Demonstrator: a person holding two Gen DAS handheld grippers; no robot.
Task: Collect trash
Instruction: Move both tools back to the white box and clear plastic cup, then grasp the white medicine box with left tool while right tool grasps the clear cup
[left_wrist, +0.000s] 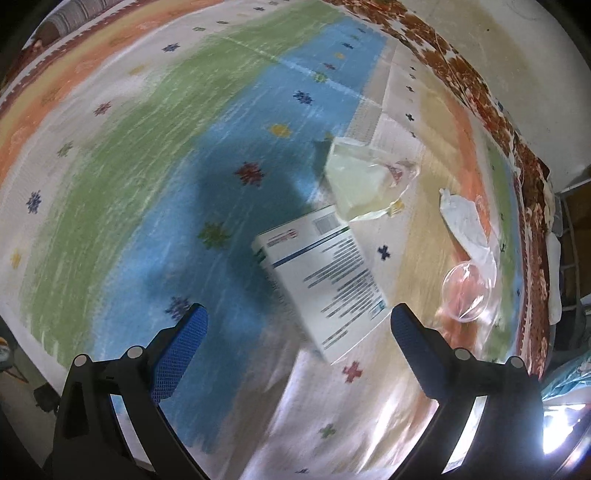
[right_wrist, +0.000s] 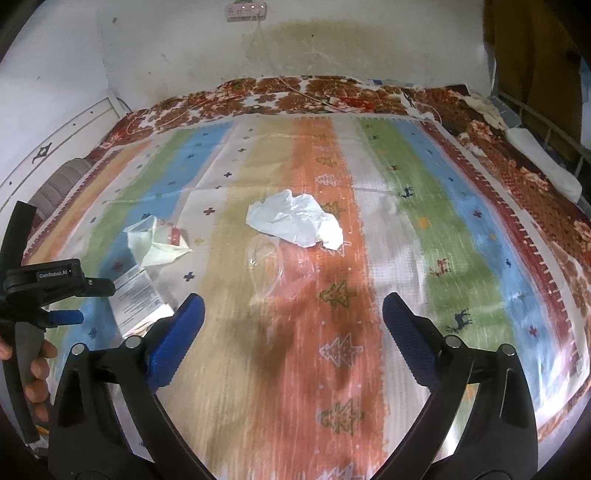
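Observation:
Trash lies on a striped mat (right_wrist: 406, 236) on a bed. A white printed carton (left_wrist: 325, 280) lies flat just ahead of my open, empty left gripper (left_wrist: 299, 317); it also shows in the right wrist view (right_wrist: 136, 295). A clear plastic wrapper (left_wrist: 365, 181) lies beyond it, also seen in the right wrist view (right_wrist: 159, 240). A crumpled white tissue (right_wrist: 295, 219) and a clear plastic cup (right_wrist: 277, 269) on its side lie ahead of my open, empty right gripper (right_wrist: 291, 310). The cup (left_wrist: 467, 291) and the tissue (left_wrist: 469, 225) also show in the left wrist view.
A floral bedspread (right_wrist: 295, 96) lies under the mat. A stained wall (right_wrist: 332, 44) with a power strip (right_wrist: 245, 9) stands behind. The left gripper's body (right_wrist: 48, 288) and a hand are at the right view's left edge. A metal bed rail (right_wrist: 546, 122) runs at the right.

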